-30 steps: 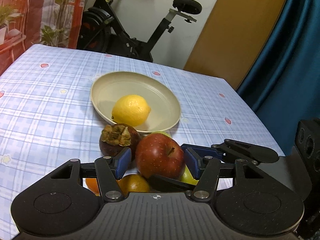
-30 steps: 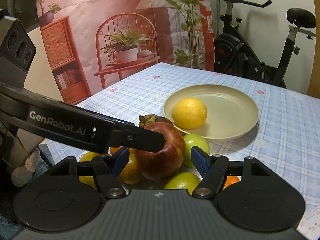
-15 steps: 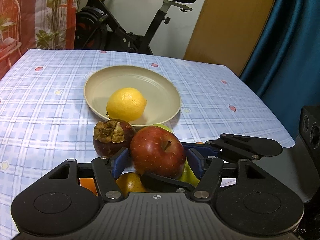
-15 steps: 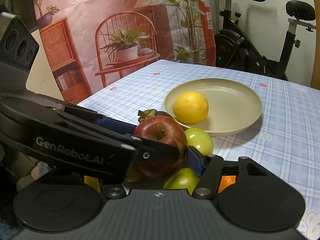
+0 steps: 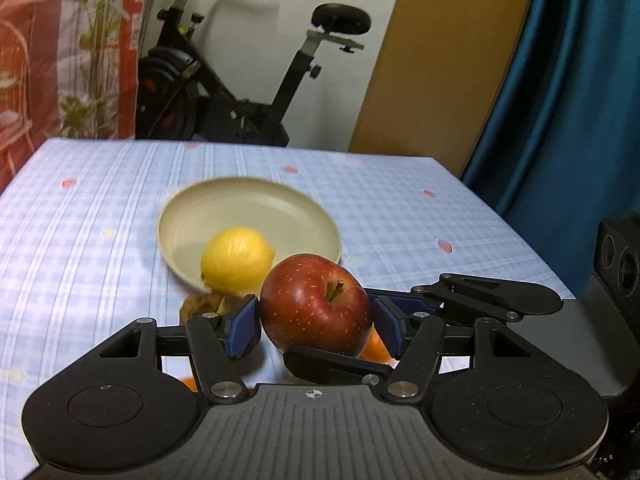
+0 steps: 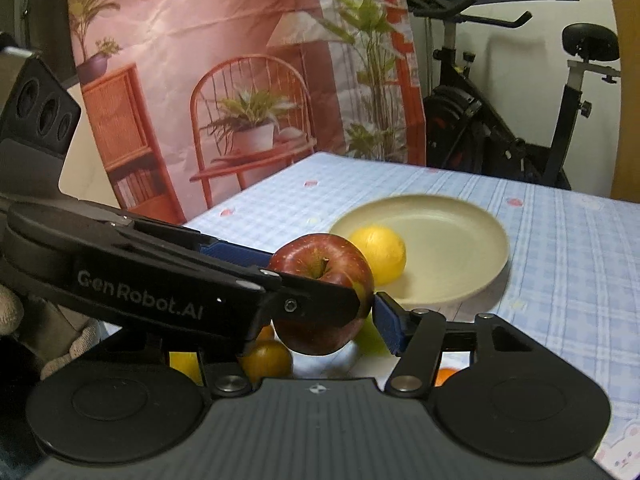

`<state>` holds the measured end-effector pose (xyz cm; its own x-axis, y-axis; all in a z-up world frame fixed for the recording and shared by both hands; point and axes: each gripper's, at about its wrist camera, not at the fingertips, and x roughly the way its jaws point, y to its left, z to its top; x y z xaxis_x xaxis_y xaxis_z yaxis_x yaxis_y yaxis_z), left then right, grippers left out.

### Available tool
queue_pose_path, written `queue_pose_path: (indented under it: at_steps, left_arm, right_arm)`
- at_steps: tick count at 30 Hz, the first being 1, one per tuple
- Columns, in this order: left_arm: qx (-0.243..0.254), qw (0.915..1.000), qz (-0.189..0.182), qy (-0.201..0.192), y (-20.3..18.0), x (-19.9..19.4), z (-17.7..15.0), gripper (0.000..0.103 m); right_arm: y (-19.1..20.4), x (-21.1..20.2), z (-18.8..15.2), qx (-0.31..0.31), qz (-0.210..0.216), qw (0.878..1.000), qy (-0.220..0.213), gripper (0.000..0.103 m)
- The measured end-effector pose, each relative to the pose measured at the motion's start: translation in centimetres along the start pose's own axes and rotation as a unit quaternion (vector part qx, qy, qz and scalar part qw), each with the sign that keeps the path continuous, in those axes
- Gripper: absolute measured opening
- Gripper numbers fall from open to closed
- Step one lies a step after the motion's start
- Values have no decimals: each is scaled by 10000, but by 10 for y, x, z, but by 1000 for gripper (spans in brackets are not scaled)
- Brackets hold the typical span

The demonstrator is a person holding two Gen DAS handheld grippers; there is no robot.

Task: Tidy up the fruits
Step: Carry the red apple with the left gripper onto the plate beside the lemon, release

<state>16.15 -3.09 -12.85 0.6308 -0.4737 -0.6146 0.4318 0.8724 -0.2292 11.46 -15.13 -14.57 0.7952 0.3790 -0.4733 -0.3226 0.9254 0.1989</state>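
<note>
Left wrist view: the apple (image 5: 316, 304) hangs clear of the surface (image 5: 100, 220), between the blue pads of the left tool (image 5: 316, 326), which press its two flanks. A finger of the right tool (image 6: 320, 320) crosses beneath it. In the right wrist view that tool's jaws have just been closing with the apple between them; its right-hand pad sits against the fruit, while the other pad is hidden behind the left tool. So both tools appear to clamp the one apple, crosswise. The plate (image 5: 280, 204) lies just beyond, with only a lemon (image 5: 236, 258) in it; small orange and green fruit (image 6: 266, 360) lie below on the surface.

The apple is likely firm and fairly heavy for its size, with a smooth, waxy skin. Being round, it could roll or squirt out of flat pads if they sit off its widest girth. The best hold is probably across the middle, stem upward, as now. Hard squeezing may bruise it; moderate pressure should do. Two crossed grips risk twisting it loose.
</note>
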Motion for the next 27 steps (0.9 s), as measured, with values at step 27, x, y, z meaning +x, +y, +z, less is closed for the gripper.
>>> queue_pose_path:
  at_steps: [27]
  left_arm:
    - [-135, 9981, -163, 577, 16, 107, 59, 65]
  right_arm:
    - [-83, 53, 31, 79, -460, 9986, 231, 61]
